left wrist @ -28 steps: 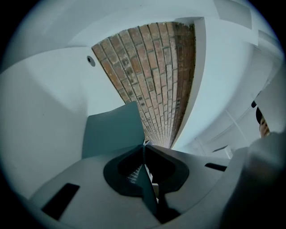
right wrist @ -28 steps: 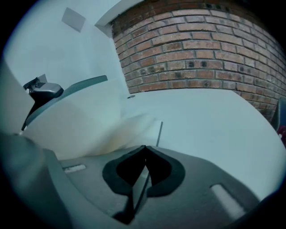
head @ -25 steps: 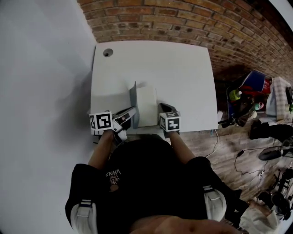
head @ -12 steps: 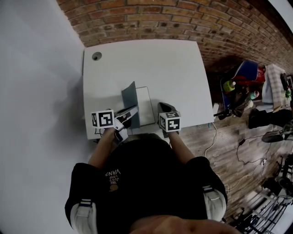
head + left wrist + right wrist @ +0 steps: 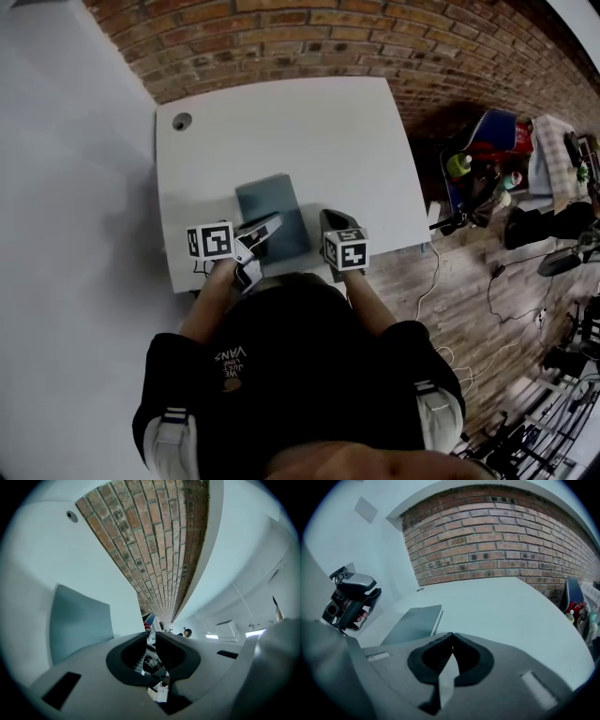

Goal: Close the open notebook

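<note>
**Grey-blue notebook lies shut on the white table**

Grey-blue is the cover of the notebook (image 5: 273, 217), which lies flat and closed, cover up, close to the near edge of the white table (image 5: 309, 131). It sits between the two grippers. From the right gripper view its pale page edge shows along one side (image 5: 415, 623).

The left gripper (image 5: 265, 228) reaches in from the notebook's near left corner, and in the head view its tips overlap the cover; whether they touch it cannot be told. Its jaws stand a narrow way apart and are opening, with nothing between them (image 5: 151, 635); the cover (image 5: 79, 620) lies off to their left.

The right gripper (image 5: 328, 220) is just beside the notebook's right side. Its jaws meet at the tips and hold nothing (image 5: 452, 637).

Farther off, a small round hole (image 5: 181, 121) marks the table's far left corner. A brick wall (image 5: 328, 37) runs behind the table, and a wooden floor (image 5: 450, 281) with scattered gear lies to the right.
</note>
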Available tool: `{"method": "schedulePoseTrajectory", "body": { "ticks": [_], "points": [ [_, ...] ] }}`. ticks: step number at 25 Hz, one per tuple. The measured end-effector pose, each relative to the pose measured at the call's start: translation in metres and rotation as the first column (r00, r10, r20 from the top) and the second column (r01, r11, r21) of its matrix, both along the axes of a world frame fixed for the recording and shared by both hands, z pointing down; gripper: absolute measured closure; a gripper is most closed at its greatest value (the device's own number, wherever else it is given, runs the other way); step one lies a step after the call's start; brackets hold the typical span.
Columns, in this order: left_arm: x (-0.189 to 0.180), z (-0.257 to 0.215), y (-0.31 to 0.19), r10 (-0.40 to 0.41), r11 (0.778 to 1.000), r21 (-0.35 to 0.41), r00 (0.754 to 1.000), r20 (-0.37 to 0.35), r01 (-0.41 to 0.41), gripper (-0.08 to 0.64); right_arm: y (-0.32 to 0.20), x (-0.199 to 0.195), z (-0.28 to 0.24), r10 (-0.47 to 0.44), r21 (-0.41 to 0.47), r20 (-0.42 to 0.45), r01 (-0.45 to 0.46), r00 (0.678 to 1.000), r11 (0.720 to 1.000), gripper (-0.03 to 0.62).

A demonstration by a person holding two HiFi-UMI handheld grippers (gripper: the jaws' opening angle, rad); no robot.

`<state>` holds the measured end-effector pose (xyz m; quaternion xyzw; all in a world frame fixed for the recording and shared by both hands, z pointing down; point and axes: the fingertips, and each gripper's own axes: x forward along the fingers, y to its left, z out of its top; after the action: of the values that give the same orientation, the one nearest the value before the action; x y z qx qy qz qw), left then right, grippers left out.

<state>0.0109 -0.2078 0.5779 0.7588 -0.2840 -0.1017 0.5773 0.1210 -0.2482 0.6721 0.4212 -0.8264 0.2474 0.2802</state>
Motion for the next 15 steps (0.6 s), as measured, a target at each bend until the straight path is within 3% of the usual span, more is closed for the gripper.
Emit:
{"method": "schedulePoseTrajectory", "body": {
  "ticks": [8,15],
  "points": [
    [0.004,0.004,0.001,0.017,1.000,0.009,0.999,0.035,-0.017,0.492,0.000,0.005,0.000,0.008,0.004,-0.001,-0.008,1.000,1.000,0.594],
    [-0.010,0.004,0.005,-0.026,0.999,0.022,0.997,0.070,0.025,0.492,0.001,-0.004,-0.004,-0.009,0.019,0.007,0.009,1.000,1.000,0.594]
  ]
}}
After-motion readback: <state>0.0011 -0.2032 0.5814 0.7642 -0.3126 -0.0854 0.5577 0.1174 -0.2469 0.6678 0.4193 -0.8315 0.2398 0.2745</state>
